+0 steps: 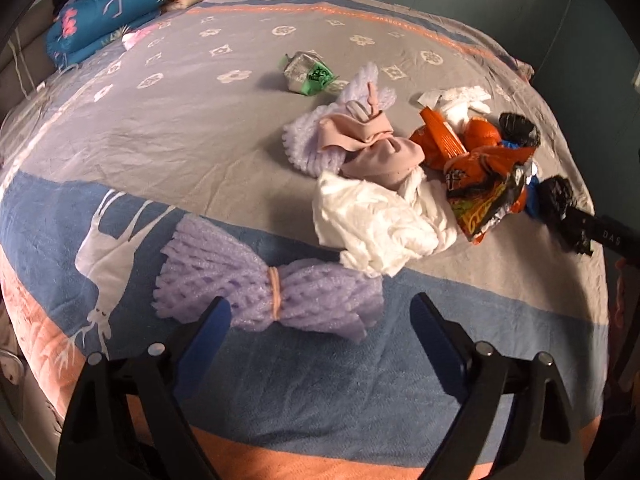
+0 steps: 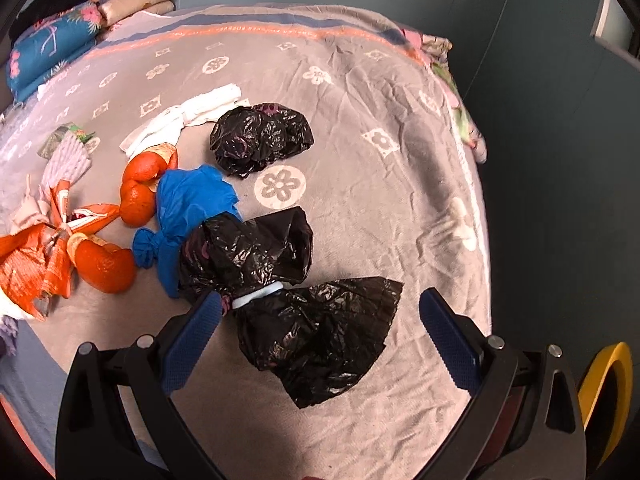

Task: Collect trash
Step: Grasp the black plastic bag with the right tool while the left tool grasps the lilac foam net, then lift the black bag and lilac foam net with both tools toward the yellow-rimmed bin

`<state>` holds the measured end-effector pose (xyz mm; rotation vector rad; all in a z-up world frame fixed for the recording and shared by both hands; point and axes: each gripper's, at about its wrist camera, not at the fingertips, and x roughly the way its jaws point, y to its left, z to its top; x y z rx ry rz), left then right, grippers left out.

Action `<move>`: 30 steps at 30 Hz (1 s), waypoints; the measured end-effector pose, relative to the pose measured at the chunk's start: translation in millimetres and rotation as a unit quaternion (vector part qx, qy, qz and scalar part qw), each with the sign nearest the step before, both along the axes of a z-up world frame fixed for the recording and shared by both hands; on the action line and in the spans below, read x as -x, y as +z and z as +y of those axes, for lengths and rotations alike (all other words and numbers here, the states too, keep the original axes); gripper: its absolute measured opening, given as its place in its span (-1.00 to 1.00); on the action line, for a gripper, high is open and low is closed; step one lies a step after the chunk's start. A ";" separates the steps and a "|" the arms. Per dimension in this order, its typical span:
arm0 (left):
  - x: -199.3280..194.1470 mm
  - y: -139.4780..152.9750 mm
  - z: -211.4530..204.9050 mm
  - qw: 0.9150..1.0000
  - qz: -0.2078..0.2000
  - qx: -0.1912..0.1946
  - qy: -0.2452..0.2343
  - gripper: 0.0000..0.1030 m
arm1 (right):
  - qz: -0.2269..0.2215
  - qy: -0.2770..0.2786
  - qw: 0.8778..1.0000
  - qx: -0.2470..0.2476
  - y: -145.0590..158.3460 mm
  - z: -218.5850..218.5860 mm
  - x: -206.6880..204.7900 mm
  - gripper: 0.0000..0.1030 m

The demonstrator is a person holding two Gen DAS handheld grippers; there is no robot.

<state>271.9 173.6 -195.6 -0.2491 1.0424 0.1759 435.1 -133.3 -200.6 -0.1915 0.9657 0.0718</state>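
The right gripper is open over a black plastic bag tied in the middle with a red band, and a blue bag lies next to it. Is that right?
Almost. The band around the black plastic bag is pale blue, not red; the right wrist view shows it. The rest holds: the right gripper is open over that bag, and the blue bag lies next to it.

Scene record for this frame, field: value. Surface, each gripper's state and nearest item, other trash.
surface: patterned bedspread
left gripper: open, nothing between the pads
nearest to left: purple foam net bound with a rubber band, lying flat just ahead of the fingertips
right gripper: open, empty
nearest to right: black plastic bag tied with a pale band, lying between the fingertips
other trash: white tissue, orange snack wrapper, orange peels, blue plastic bag, second black bag
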 end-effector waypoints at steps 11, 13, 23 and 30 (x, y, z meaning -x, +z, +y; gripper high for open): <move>4.1 -13.4 3.8 0.999 0.033 0.002 0.014 -0.11 | 0.035 -0.004 0.999 -0.003 -9.5 3.3 3.4 0.34; 5.7 -15.0 -1.6 0.999 0.037 0.001 -0.002 -0.41 | 0.045 0.006 0.999 -0.001 -13.3 7.7 5.1 0.07; 3.9 -15.3 -3.8 0.999 0.033 0.028 -0.018 -0.81 | 0.070 0.031 0.995 -0.059 -15.7 8.5 5.6 -0.54; 19.9 4.7 4.3 0.999 -0.026 0.045 -0.002 -0.85 | 0.042 0.023 0.992 -0.119 14.3 -5.7 18.4 -0.58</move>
